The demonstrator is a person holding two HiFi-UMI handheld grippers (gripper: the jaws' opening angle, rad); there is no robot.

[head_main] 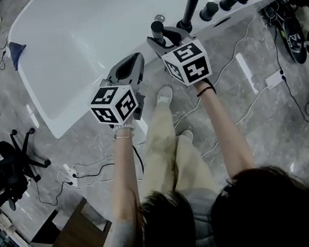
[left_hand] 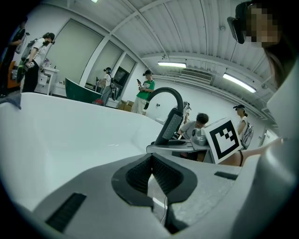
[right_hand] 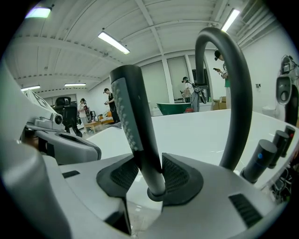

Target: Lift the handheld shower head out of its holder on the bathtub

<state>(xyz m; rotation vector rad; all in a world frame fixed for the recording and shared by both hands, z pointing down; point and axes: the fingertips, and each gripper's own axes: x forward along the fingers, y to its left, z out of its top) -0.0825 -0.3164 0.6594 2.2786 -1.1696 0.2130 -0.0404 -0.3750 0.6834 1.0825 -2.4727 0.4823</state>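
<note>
The handheld shower head [right_hand: 133, 116] is a dark stick with a dotted face, standing upright in its holder [right_hand: 156, 192] on the white bathtub's [head_main: 71, 40] rim. My right gripper [right_hand: 149, 175] is shut on its lower handle, one pad on each side just above the holder. The head view shows this gripper [head_main: 163, 40] at the tub's near rim, with the shower head [head_main: 157, 30] rising between its jaws. My left gripper [left_hand: 152, 156] is shut on nothing; its pad tips meet over the rim, left of the shower head [left_hand: 170, 126]. From above, this left gripper [head_main: 132, 65] hangs beside the right one.
A tall curved black spout [right_hand: 233, 84] rises just right of the shower head, with black knobs [right_hand: 261, 158] beyond it on the rim. Cables [head_main: 92, 173] trail over the grey floor, an office chair [head_main: 10, 166] stands at left, and several people stand in the background.
</note>
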